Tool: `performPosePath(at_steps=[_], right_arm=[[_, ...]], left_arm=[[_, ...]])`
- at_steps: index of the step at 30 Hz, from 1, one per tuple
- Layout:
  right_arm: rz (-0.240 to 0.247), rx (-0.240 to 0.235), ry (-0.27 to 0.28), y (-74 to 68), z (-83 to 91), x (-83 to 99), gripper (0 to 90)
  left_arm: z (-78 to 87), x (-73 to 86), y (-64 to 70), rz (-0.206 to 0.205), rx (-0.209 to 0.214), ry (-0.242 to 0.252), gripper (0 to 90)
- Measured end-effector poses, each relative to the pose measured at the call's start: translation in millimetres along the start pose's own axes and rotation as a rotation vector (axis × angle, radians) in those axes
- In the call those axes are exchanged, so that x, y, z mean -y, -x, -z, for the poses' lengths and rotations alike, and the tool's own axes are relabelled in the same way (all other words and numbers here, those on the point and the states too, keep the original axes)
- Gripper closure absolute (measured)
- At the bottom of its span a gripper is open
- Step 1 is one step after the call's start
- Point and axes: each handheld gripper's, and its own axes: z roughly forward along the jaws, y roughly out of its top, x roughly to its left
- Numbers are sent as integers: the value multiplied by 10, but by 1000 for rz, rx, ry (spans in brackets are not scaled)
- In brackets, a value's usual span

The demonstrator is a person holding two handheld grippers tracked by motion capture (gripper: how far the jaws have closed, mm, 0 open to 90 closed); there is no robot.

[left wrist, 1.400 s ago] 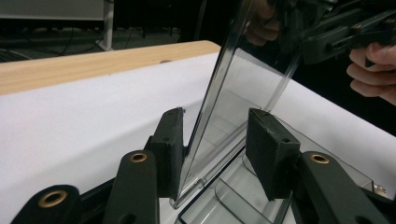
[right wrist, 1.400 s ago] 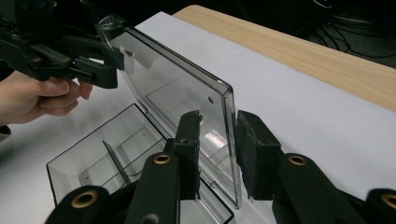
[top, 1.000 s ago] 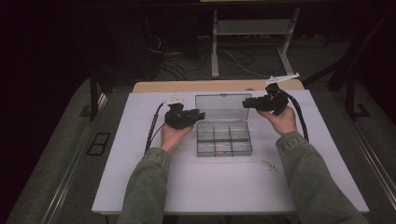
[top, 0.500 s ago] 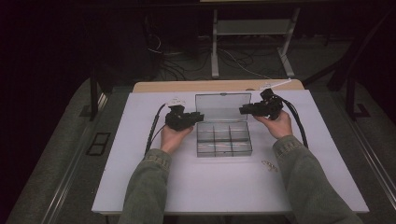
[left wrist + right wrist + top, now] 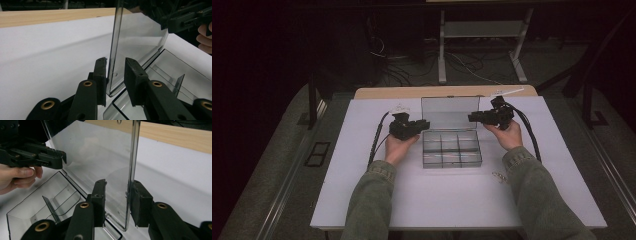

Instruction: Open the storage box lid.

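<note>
Standing upright at the back of a clear compartment box on the white desk, the lid runs lengthwise left to right; the left claw and right claw straddle its side edges, jaws parted, not clamped.

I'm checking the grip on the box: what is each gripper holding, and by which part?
Both straddle the upright clear lid of the compartment box: left gripper at one side edge, right gripper at the other. Jaws not fully shut; a firm grip cannot be told.
</note>
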Motion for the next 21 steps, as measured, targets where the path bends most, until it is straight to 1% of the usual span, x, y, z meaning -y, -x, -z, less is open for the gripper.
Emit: performPosePath(at_steps=[6,8,10,13,17,18,20,21], right_arm=[[-33,7,11,35,-40,46,677],[-36,9,6,47,-55,52,676],[-37,14,-3,50,-65,55,669],[-40,27,-16,53,-90,61,666],[-48,59,-47,57,-149,79,655],[-49,61,-44,64,-156,84,655],[-71,51,-45,78,-159,87,656],[-69,49,-46,87,-161,89,655]], left_arm=[[-22,10,-23,5,-5,0,713],[-32,16,-31,11,-8,2,713],[-42,23,-35,21,-8,2,713],[-58,30,-37,18,-9,-2,710],[-68,43,-60,37,-6,-2,692],[-68,45,-63,41,-2,-1,691],[-70,46,-67,44,-3,-2,688],[-70,48,-69,46,-3,-3,686]])
